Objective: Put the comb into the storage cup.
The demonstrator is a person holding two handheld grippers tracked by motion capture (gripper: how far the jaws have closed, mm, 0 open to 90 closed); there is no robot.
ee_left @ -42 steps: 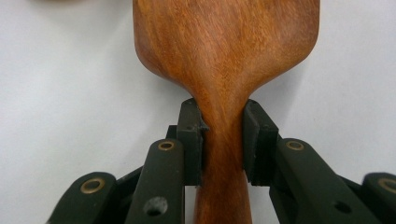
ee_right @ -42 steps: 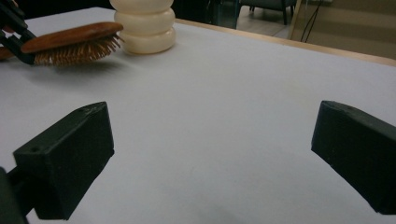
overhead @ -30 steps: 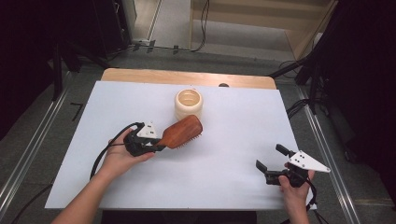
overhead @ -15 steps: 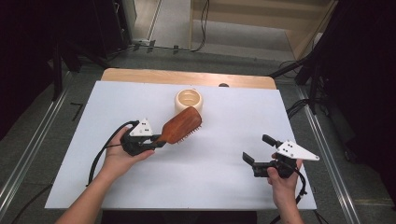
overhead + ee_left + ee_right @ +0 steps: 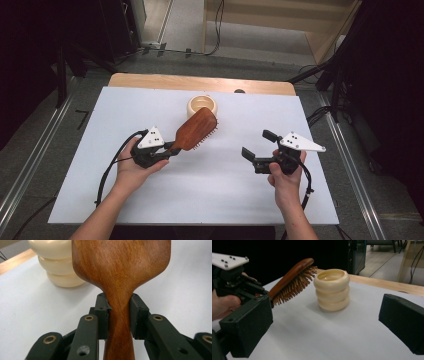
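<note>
A wooden hairbrush [image 5: 196, 129] with bristles facing down is lifted off the table, its handle clamped in my left gripper [image 5: 172, 149]. In the left gripper view both pads [image 5: 102, 315] press on the handle's neck [image 5: 119, 312]. A cream ribbed cup [image 5: 203, 106] stands upright just beyond the brush head, also cream cup [image 5: 332, 289] in the right gripper view. My right gripper [image 5: 259, 144] hovers at the right of the table, open, with nothing between its fingers [image 5: 247, 327]. It points toward the cup and brush [image 5: 292, 281].
A white sheet [image 5: 200, 200] covers the table, with a wooden strip [image 5: 200, 82] along the far edge. A black cable [image 5: 107, 170] trails from the left gripper. Metal rails run along both sides of the table.
My right gripper has risen and moved in from the front right corner toward the table's middle. The brush in the left gripper has tilted up a little.
</note>
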